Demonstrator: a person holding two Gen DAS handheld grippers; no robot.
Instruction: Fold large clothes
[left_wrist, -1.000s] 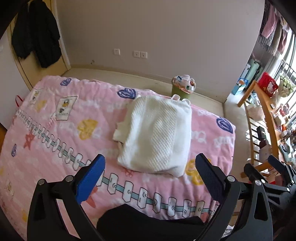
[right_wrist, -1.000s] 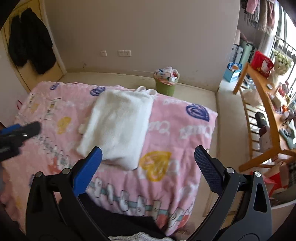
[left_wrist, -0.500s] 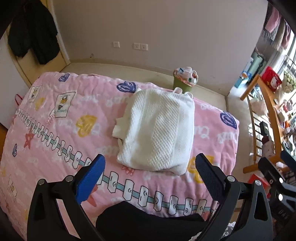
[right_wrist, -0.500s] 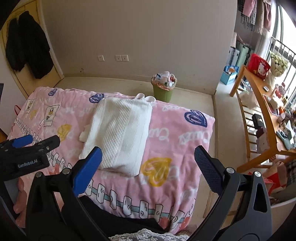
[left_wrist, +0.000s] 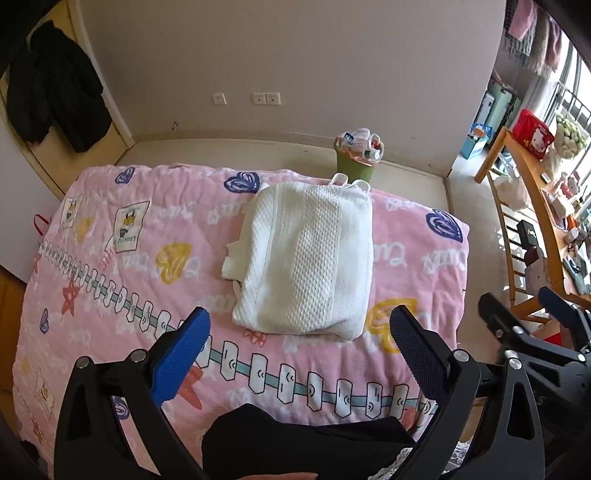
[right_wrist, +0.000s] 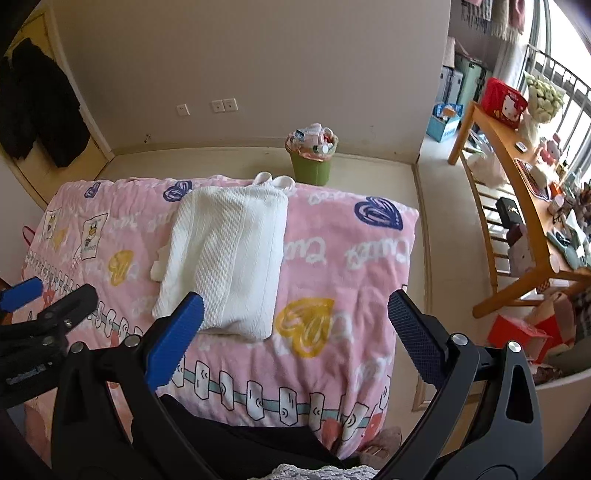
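Jaws apart, empty; red box (right_wrist: 517, 330) right view only

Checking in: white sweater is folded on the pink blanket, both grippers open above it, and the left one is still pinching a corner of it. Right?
Not quite. The left gripper pinches nothing: its fingers are spread wide with only air between them, clear of the white sweater, as the left wrist view shows. The rest holds: the sweater lies folded on the pink blanket, and the right gripper is open too.
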